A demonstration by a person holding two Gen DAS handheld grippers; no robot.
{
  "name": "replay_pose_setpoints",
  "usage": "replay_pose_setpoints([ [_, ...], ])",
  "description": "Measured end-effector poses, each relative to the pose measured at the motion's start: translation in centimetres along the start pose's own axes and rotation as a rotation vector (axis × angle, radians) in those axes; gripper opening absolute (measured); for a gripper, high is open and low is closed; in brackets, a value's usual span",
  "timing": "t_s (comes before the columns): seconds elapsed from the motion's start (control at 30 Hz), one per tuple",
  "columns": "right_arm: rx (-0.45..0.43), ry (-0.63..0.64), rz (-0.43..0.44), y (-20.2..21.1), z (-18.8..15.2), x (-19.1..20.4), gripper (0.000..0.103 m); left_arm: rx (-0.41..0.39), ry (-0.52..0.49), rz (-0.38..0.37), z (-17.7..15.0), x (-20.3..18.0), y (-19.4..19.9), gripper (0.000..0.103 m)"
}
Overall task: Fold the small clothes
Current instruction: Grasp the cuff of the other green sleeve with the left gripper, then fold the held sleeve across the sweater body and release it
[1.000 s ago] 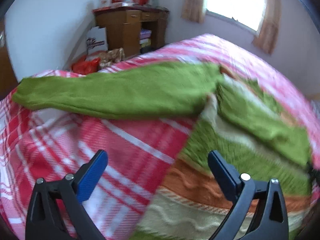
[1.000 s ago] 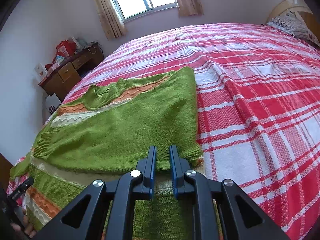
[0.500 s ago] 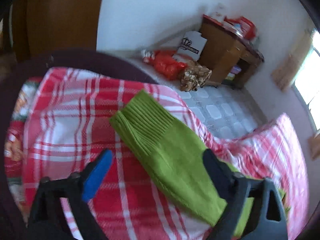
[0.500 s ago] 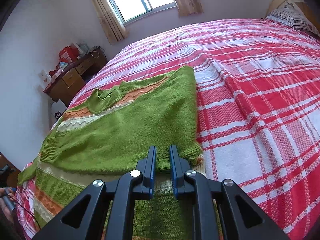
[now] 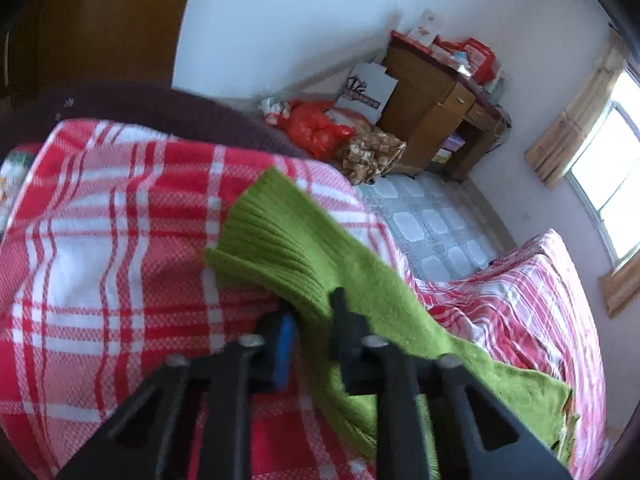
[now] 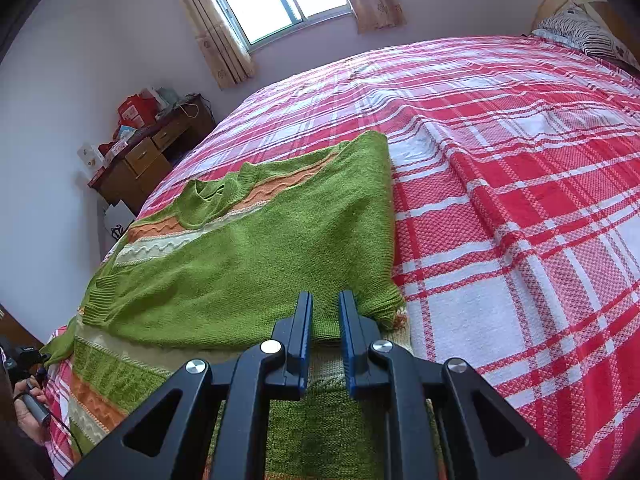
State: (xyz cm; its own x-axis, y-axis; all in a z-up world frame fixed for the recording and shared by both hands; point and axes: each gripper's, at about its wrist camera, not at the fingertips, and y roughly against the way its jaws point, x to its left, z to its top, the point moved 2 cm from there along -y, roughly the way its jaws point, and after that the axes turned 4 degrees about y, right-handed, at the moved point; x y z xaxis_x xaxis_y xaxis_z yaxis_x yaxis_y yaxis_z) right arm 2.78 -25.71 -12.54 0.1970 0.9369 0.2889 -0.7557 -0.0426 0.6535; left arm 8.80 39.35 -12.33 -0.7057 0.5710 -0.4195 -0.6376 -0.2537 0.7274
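Left wrist view
- Left gripper [image 5: 312,320]: low centre of frame; jaws drawn nearly together around the green sleeve [image 5: 304,256] near its ribbed cuff. Judged to be gripping it.
- Sleeve: runs from centre frame to lower right, over the red plaid bedspread [image 5: 100,240].
- Cuff: points up-left, lifted slightly off the cover.
- Containers: wooden desk [image 5: 436,112] at upper right, boxes and packets piled on top; open shelf underneath holds some stacked items, too small to name.
- Floor clutter: red plastic bag [image 5: 316,124] beside the desk, contents not visible.

Right wrist view
- Right gripper [image 6: 325,320]: bottom centre; jaws parallel with a narrow gap between them. Whether they pinch the fabric, cannot tell.
- Sweater [image 6: 248,256]: left half of frame, flat on the bedspread [image 6: 520,208], collar toward upper left.
- Fold state: one sleeve already laid across the body; striped lower panel shows at bottom left.
- Pillow [image 6: 584,36]: upper right corner.

Progress
- Done: one sleeve folded in, judged from how it lies.
- In hand: second sleeve, at the left gripper.
- Left: bring that sleeve across, then fold the body up.
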Motion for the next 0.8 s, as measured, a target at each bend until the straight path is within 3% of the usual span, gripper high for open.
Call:
replay_pose_setpoints([
  [0.13, -0.002, -0.004, 0.005, 0.0, 0.0, 0.0, 0.014, -0.034, -0.102, -0.019, -0.4, -3.2, 1.5, 0.009],
  [0.23, -0.004, -0.008, 0.008, 0.0, 0.0, 0.0, 0.014, -0.096, -0.236, -0.077, -1.6, -7.8, 4.4, 0.009],
  [0.33, -0.005, -0.007, 0.007, 0.0, -0.1, 0.0, 0.014, -0.134, -0.401, -0.179, -4.9, -14.0, 7.8, 0.009],
  [0.47, -0.005, -0.009, 0.01, 0.0, -0.1, -0.1, 0.014, -0.114, -0.642, -0.375, -13.2, -22.9, 12.2, 0.009],
  [0.57, -0.007, -0.017, 0.018, 0.0, -0.1, -0.1, 0.014, -0.059, -0.765, -0.467, -19.7, -26.7, 13.9, 0.009],
  [0.67, -0.009, -0.024, 0.025, 0.0, -0.1, -0.4, 0.014, -0.034, -0.871, -0.499, -25.4, -28.5, 14.6, 0.009],
  [0.8, -0.01, -0.024, 0.026, 0.0, -0.1, -0.4, 0.014, 0.068, -0.963, -0.489, -31.0, -29.5, 13.0, 0.009],
])
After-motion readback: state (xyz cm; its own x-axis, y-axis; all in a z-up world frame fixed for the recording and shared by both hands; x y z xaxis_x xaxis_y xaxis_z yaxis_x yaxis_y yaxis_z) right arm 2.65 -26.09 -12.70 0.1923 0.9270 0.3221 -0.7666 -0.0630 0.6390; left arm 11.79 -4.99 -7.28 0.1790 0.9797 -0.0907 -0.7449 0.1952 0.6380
